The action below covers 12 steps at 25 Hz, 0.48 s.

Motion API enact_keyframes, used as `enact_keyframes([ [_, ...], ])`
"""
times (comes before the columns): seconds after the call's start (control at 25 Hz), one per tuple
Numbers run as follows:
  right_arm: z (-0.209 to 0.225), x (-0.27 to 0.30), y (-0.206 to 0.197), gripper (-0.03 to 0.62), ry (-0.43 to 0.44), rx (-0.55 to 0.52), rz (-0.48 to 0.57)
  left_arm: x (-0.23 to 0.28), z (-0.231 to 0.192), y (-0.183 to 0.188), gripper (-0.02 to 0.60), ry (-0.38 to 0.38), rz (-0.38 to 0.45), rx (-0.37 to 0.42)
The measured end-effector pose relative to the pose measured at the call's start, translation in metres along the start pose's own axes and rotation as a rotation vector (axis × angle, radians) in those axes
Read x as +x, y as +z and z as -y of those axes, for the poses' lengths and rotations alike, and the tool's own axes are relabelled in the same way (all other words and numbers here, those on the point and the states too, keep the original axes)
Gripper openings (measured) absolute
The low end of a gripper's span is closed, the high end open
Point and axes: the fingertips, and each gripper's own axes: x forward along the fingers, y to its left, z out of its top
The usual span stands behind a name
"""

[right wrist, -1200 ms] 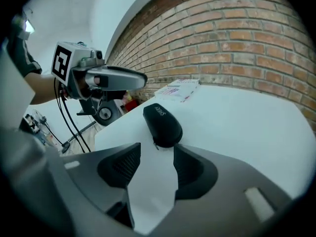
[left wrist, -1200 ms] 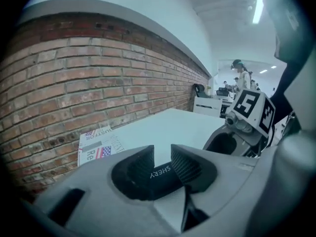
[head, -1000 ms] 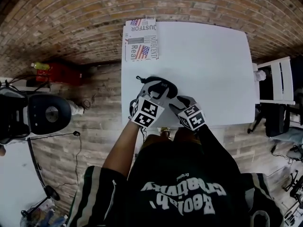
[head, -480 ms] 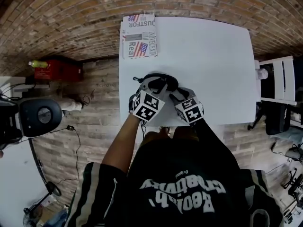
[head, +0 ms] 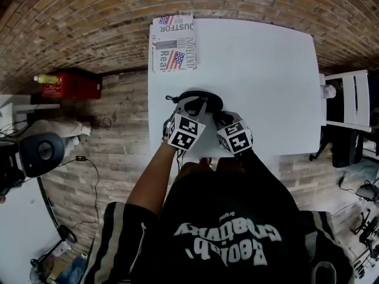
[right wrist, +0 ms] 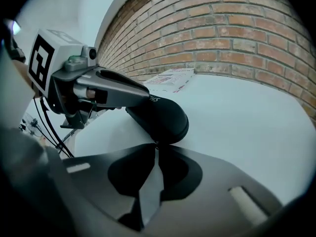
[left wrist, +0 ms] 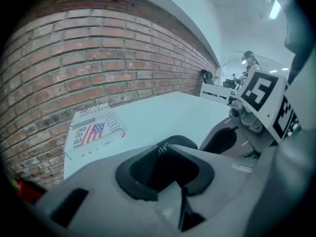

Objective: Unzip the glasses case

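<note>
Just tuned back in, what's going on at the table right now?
A person holds two grippers over a black glasses case on the white table. The left gripper is clamped on the case, steadying it. The right gripper has its tips pinched together at the case's near edge; any zipper pull there is too small to make out. Both sets of jaws have just been closing. The case looks closed. A newspaper lies apart at the far corner.

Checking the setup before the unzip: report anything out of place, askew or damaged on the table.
Nothing stands out. The case lies flat and looks whole on the table, close to its near edge. The newspaper lies flat in the far left corner, square with the table's edges. No spill or damage shows.
</note>
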Motion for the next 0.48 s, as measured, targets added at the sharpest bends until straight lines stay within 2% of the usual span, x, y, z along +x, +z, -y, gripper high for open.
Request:
enact_keyframes([
  [0.12,-0.002,0.002,0.0,0.042,-0.007,0.03,0.008,0.0,-0.001,0.0,0.052,0.005,0.004,-0.028],
  [0.28,-0.007,0.003,0.002,0.112,0.007,0.153,0.035,0.0,-0.002,0.001,0.049,0.006,0.0,-0.034],
  [0.48,0.005,0.003,0.0,0.089,-0.121,0.242,0.01,0.0,-0.004,0.0,0.04,0.027,0.007,-0.06],
])
